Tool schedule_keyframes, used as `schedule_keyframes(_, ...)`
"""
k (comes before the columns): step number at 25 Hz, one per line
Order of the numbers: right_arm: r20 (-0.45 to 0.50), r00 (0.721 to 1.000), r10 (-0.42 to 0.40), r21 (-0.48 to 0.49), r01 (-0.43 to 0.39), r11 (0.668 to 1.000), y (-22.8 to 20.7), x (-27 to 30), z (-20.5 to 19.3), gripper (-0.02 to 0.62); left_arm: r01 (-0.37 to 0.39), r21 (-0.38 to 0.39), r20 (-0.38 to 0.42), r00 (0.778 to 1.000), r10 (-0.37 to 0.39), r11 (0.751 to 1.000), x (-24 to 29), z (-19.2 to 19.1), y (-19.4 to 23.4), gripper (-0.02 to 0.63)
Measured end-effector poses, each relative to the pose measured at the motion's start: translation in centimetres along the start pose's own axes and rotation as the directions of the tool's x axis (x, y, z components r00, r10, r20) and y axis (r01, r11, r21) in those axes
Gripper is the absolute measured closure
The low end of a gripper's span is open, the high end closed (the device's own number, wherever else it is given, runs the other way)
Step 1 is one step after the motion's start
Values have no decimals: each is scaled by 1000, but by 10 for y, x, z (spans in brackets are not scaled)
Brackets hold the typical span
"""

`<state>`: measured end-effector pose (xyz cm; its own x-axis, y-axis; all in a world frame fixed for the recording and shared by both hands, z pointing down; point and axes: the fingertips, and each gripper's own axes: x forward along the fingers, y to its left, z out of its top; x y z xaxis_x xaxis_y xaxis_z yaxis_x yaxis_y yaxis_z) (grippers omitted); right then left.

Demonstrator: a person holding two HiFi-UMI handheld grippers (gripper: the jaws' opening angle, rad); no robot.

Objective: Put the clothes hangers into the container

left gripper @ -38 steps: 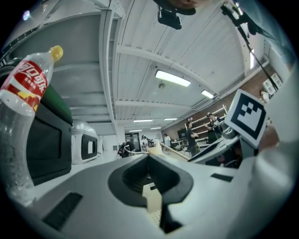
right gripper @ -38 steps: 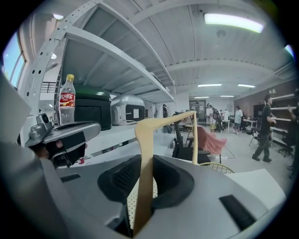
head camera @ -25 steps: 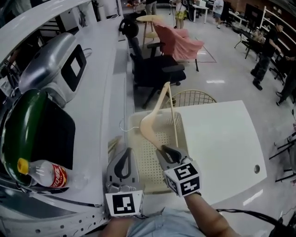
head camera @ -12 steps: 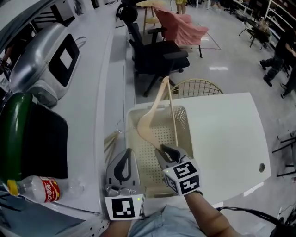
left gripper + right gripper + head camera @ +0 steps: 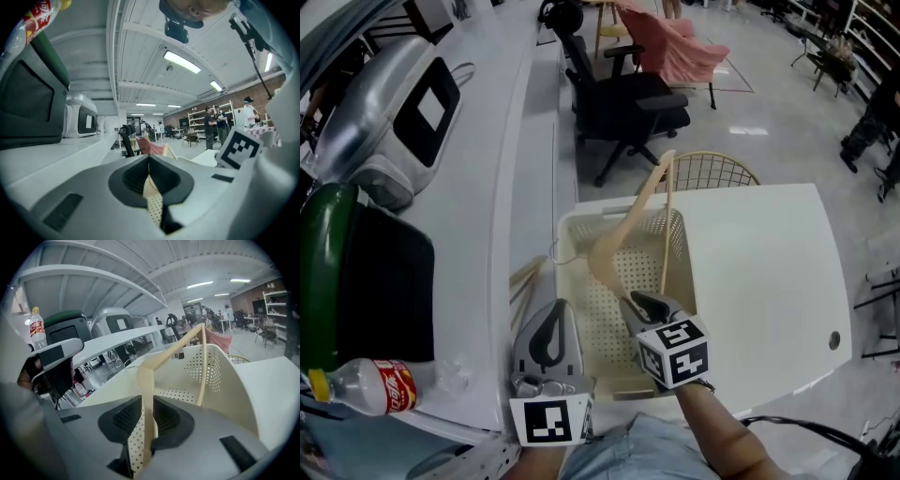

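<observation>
Head view: the right gripper point(image 5: 649, 305) holds a wooden hanger point(image 5: 623, 239) tilted over the cream basket point(image 5: 581, 217) at the white desk's point(image 5: 759, 272) left edge. The left gripper point(image 5: 549, 337) sits just beside the basket.

Left gripper view: jaws together, empty.

Right gripper view: jaws, just tightened, pinch the hanger's arm.

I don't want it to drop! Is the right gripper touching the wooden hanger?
Touching. The right gripper view shows the right gripper clamped on the wooden hanger, a pad pressing each side; its jaws have just closed further.
</observation>
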<state>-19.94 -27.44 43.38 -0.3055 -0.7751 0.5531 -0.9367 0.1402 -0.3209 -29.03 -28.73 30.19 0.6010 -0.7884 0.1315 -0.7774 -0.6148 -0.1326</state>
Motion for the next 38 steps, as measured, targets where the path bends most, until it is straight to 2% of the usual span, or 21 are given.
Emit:
schedule_keyframes(4, -9, 1000, 7, 17, -7, 1000, -1, 1, -2, 511, -2, -5, -4, 1000, 2, 1000, -1, -1, 0, 594)
schedule_keyframes(12, 23, 1000, 3, -13, -3, 1000, 3, -4, 5, 508, 0, -14, -12, 1000, 0, 1000, -3, 1, -2, 594)
schedule_keyframes(22, 146, 989, 14, -49, -7, 999, 18, -42, 39, 508, 4, -1, 29, 1000, -4, 1000, -14, 18, -12, 594)
schedule_keyframes(28, 246, 969, 17, -98, 7, 995, 28, -85, 62, 517, 9, 7, 79, 997, -10, 1000, -28, 35, -26, 594)
schedule_keyframes(38, 413, 911, 9, -231, 96, 968, 35, -153, 86, 577, -27, -10, 122, 992, 28, 1000, -48, 60, -42, 594)
